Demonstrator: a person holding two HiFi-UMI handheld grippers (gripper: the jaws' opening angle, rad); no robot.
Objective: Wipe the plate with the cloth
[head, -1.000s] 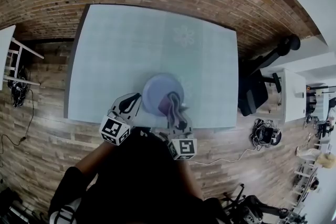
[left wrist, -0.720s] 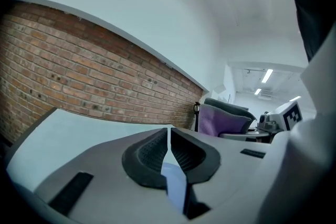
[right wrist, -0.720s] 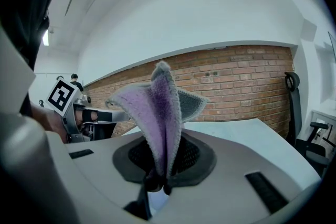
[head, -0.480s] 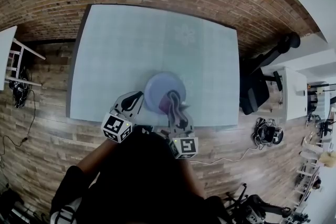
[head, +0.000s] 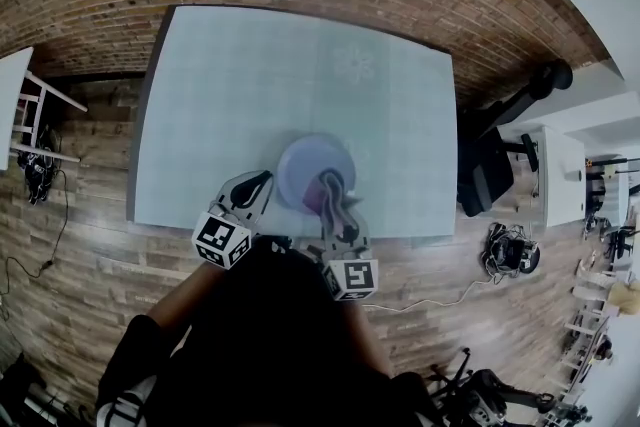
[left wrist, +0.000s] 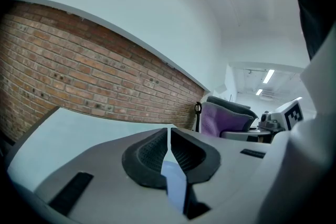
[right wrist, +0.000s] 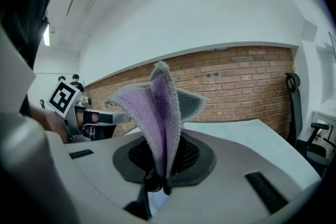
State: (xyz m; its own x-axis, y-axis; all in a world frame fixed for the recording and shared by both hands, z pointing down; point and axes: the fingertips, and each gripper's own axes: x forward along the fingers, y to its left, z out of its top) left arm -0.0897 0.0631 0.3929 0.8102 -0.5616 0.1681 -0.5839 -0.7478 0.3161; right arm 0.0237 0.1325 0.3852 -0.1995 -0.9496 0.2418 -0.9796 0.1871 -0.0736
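Two grippers meet at one table [head: 230, 85], which bears one lilac plate [head: 300, 165] near its six o'clock edge. One purple-and-grey cloth [right wrist: 164, 107] is pinched in the right gripper [right wrist: 164, 162], whose claw is clamped narrow on it, the folds sticking up beyond the pads. In the head view the cloth lies on the plate at five o'clock. The left gripper [left wrist: 169, 139] sits at the plate's eight o'clock rim with its claw squeezed together; whether it nips the rim I cannot tell. One black chair [head: 480, 165] stands at the table's three o'clock.
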